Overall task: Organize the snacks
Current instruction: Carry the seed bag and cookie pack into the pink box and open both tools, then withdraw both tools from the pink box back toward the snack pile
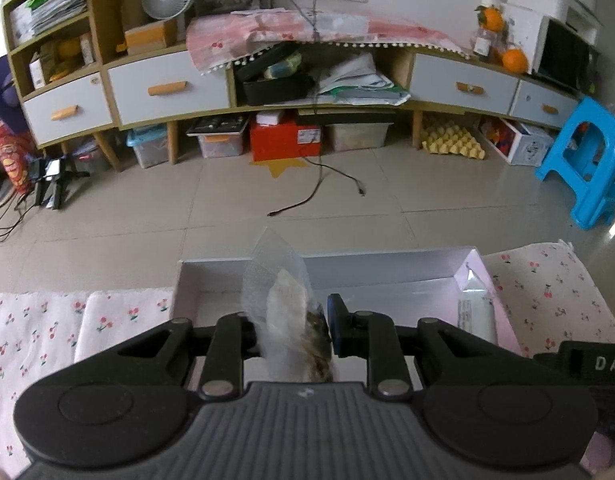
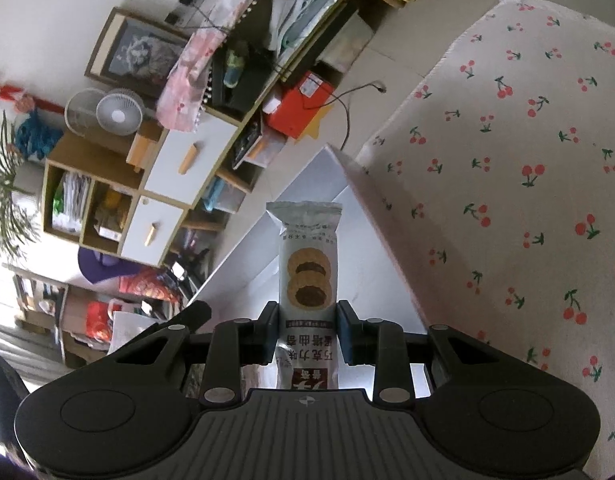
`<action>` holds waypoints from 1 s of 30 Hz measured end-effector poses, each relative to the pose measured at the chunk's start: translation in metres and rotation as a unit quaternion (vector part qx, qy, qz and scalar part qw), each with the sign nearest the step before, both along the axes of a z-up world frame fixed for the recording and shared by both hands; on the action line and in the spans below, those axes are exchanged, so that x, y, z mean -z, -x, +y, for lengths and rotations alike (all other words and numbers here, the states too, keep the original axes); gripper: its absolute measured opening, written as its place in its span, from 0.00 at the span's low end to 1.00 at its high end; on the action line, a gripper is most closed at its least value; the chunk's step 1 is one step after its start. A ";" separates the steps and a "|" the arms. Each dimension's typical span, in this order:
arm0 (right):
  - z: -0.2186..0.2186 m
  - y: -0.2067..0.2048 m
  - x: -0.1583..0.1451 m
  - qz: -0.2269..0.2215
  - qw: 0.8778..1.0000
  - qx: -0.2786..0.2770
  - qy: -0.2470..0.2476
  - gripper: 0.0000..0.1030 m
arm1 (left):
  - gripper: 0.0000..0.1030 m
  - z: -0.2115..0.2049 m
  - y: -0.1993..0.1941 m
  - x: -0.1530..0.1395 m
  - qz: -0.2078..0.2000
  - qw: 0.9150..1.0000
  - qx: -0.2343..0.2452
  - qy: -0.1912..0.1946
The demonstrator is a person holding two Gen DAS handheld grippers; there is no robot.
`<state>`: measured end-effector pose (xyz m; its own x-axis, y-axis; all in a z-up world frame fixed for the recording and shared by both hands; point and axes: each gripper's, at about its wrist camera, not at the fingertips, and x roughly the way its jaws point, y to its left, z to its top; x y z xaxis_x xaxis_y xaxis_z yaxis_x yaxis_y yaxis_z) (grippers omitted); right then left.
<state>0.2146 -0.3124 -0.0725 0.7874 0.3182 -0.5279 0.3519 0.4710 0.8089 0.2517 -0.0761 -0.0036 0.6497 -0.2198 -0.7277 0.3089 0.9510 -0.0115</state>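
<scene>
The left gripper [image 1: 293,332], low in the frame, is matt black plastic with shiny metal pins. It holds a clear, crinkly plastic snack bag [image 1: 283,300]. The white box [image 1: 387,268] looks like smooth card. The cherry-print cloth [image 1: 547,292] at the right is soft and woven. In the right wrist view, the cookie packet [image 2: 309,280] is smooth, slightly shiny wrap. The floor tiles [image 1: 227,200] gleam.

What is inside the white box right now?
In the white box, one pale wrapped packet lies against the right wall. The left hand-held gripper and its clear snack bag hide the near floor.
</scene>
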 end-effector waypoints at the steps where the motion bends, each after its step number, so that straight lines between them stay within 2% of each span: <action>1: -0.002 0.001 0.001 -0.008 1.000 0.002 -0.008 0.32 | 0.35 -0.002 0.000 -0.001 -0.002 1.000 0.005 -0.001; 2: -0.005 0.003 0.002 -0.014 1.000 0.005 -0.017 0.32 | 0.48 -0.004 0.001 -0.002 -0.007 1.000 0.008 -0.006; 4: -0.009 0.002 0.002 -0.009 1.000 0.009 -0.024 0.43 | 0.63 -0.008 0.003 -0.003 -0.017 1.000 0.013 -0.016; 6: -0.012 0.004 0.002 -0.011 1.000 0.012 -0.024 0.52 | 0.65 -0.010 0.005 -0.005 -0.024 0.999 0.014 -0.022; 8: -0.014 0.006 0.001 -0.012 0.999 0.013 -0.027 0.57 | 0.73 -0.011 0.004 -0.005 -0.020 0.999 0.015 -0.026; 13: -0.015 0.010 -0.005 -0.015 0.999 0.014 -0.026 0.68 | 0.79 -0.010 0.009 -0.009 -0.015 0.999 0.010 -0.027; 18: -0.012 0.018 -0.017 -0.014 1.000 0.011 -0.014 0.69 | 0.81 -0.006 0.015 -0.015 -0.014 0.999 0.000 -0.038; 23: -0.006 0.030 -0.034 -0.009 1.000 0.004 0.024 0.73 | 0.84 0.005 0.028 -0.024 -0.012 0.999 -0.008 -0.034; 25: -0.003 0.036 -0.041 -0.006 0.999 0.000 0.037 0.78 | 0.85 0.009 0.034 -0.027 -0.014 0.999 -0.010 -0.036; 30: 0.004 0.054 -0.052 0.015 0.998 -0.012 0.062 0.81 | 0.90 0.020 0.052 -0.033 -0.015 0.999 -0.021 -0.036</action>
<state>0.1608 -0.3086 -0.0208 0.7640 0.2667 -0.5875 0.3625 0.5758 0.7328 0.2000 -0.0557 0.0298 0.6793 -0.1393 -0.7205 0.2683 0.9610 0.0671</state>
